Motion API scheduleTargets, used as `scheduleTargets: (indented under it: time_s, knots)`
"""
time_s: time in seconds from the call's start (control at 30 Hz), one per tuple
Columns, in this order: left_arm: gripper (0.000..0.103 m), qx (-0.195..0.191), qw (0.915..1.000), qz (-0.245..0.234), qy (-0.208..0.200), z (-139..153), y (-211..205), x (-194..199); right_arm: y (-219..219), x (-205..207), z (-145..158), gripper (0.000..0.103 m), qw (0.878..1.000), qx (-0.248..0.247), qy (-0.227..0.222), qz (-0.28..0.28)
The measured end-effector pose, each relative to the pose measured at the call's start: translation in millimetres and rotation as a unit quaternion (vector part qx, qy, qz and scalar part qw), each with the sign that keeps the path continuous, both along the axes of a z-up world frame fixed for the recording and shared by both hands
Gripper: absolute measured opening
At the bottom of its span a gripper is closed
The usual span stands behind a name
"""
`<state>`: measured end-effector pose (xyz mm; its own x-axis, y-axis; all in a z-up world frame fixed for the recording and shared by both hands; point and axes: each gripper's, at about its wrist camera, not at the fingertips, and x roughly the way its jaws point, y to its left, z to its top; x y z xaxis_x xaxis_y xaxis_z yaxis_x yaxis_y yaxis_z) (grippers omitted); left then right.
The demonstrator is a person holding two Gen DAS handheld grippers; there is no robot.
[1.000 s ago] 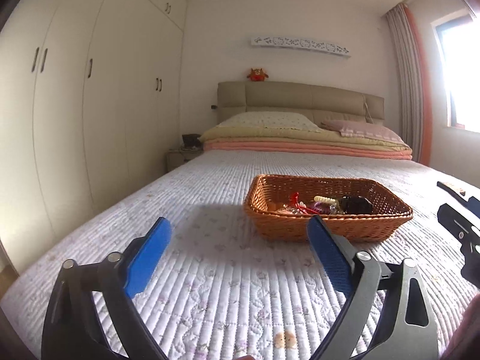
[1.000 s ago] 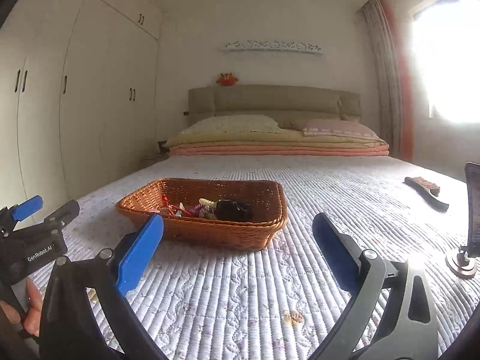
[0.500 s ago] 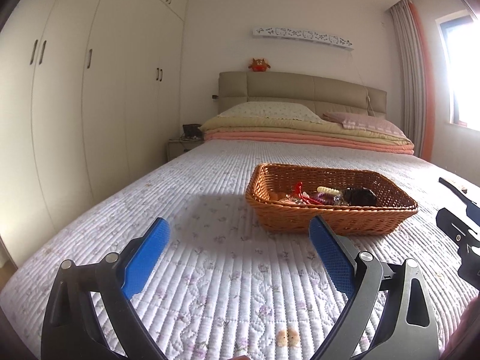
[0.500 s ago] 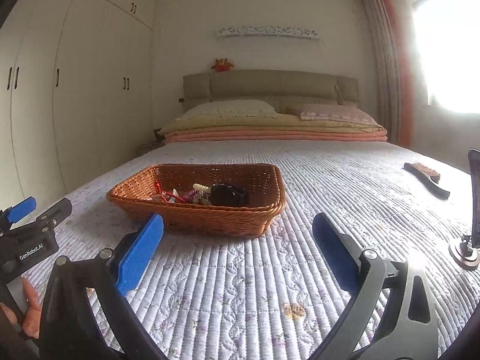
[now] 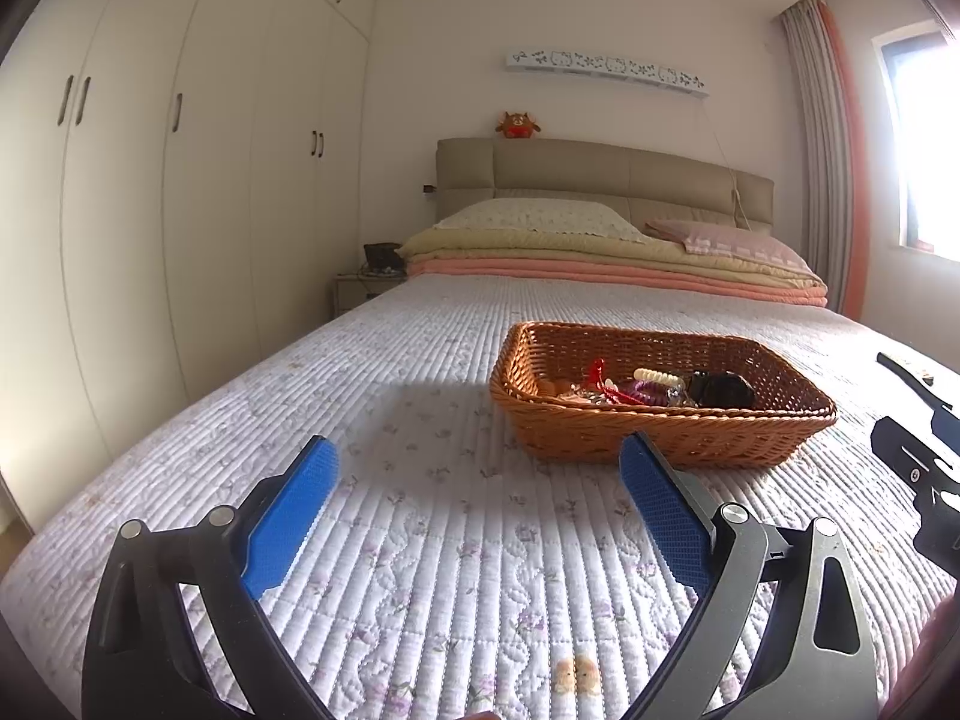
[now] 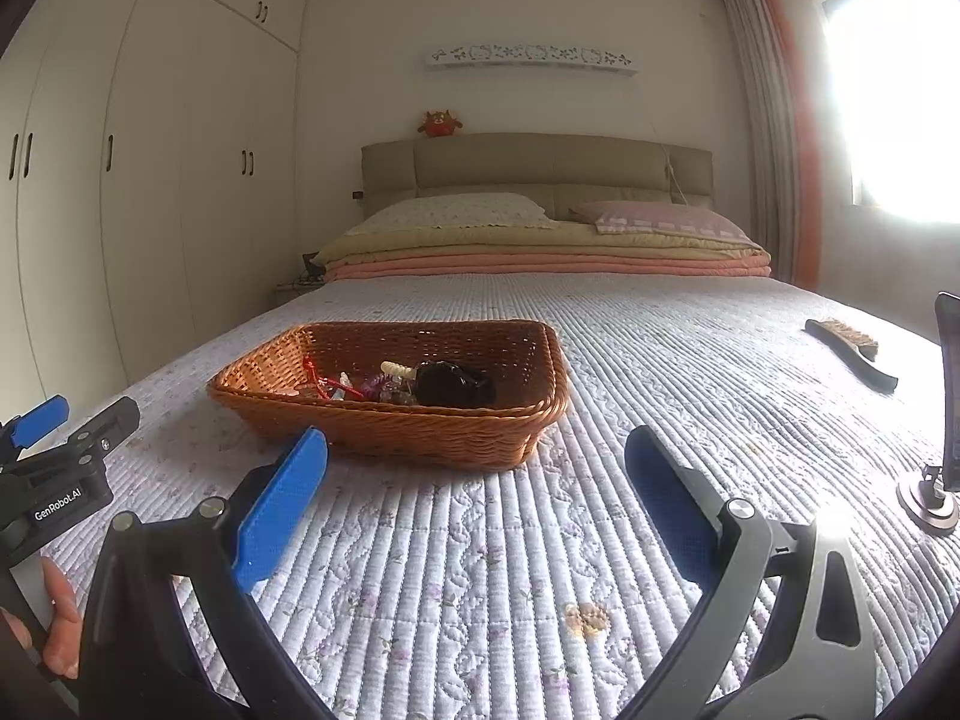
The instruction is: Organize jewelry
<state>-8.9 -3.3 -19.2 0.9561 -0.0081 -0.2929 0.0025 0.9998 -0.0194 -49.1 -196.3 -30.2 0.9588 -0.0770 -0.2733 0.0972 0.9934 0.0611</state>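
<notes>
A brown wicker basket [image 5: 660, 432] sits on the quilted bed [image 5: 420, 540]; it also shows in the right wrist view [image 6: 420, 426]. Inside lies a heap of jewelry: a red cord piece [image 5: 603, 384], a cream bead string [image 5: 657, 376], purple beads [image 6: 384, 385] and a dark round item [image 5: 723, 390]. My left gripper [image 5: 477, 468] is open and empty, short of the basket and to its left. My right gripper [image 6: 474, 456] is open and empty, just in front of the basket.
A dark-handled brush [image 6: 849, 354] lies on the bed at the right. A phone stand [image 6: 936, 480] is at the right edge. Pillows and folded blankets [image 6: 540, 246] are at the headboard. White wardrobes [image 5: 150, 180] line the left wall.
Both grippers have moved forward toward the basket and tilted down a little; the basket looks larger and its contents show more. Both stay open.
</notes>
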Motion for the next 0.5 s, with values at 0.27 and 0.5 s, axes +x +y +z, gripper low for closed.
scheduleTargets:
  time_s: [0.27, 0.5]
  knots:
    - [0.092, 0.004, 1.0000, -0.001, 0.000, -0.2, -2.2, 0.3, -0.1, 0.5, -0.2, 0.095, 1.000, 0.001, 0.002, 0.000]
    - [0.094, 0.004, 1.0000, -0.001, 0.000, -0.2, -2.0, 0.4, -1.4, 0.2, -0.4, 0.095, 1.000, 0.003, 0.003, 0.000]
